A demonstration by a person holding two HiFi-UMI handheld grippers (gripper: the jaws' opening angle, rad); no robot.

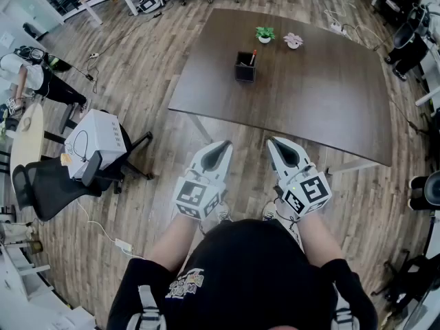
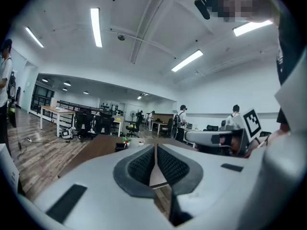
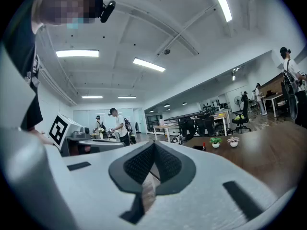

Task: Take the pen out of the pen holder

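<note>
A black pen holder point(image 1: 245, 68) stands on the dark brown table point(image 1: 330, 95), with a red-tipped pen point(image 1: 253, 56) sticking up out of it. Both grippers hang over the floor short of the table's near edge, well apart from the holder. My left gripper point(image 1: 224, 145) is shut with nothing in it, and so is my right gripper point(image 1: 272, 143). In the left gripper view the shut left gripper point(image 2: 155, 148) points level toward the far-off holder point(image 2: 121, 146). In the right gripper view the right gripper point(image 3: 153, 145) is pressed together, with the holder point(image 3: 198, 148) and pen point(image 3: 203, 145) to its right.
Two small potted plants point(image 1: 265, 34) point(image 1: 293, 40) sit on the table beyond the holder. A black office chair carrying a white box point(image 1: 95, 143) stands on the wooden floor to the left, with a cable and power strip point(image 1: 124, 243) nearby. More chairs point(image 1: 423, 191) line the right edge.
</note>
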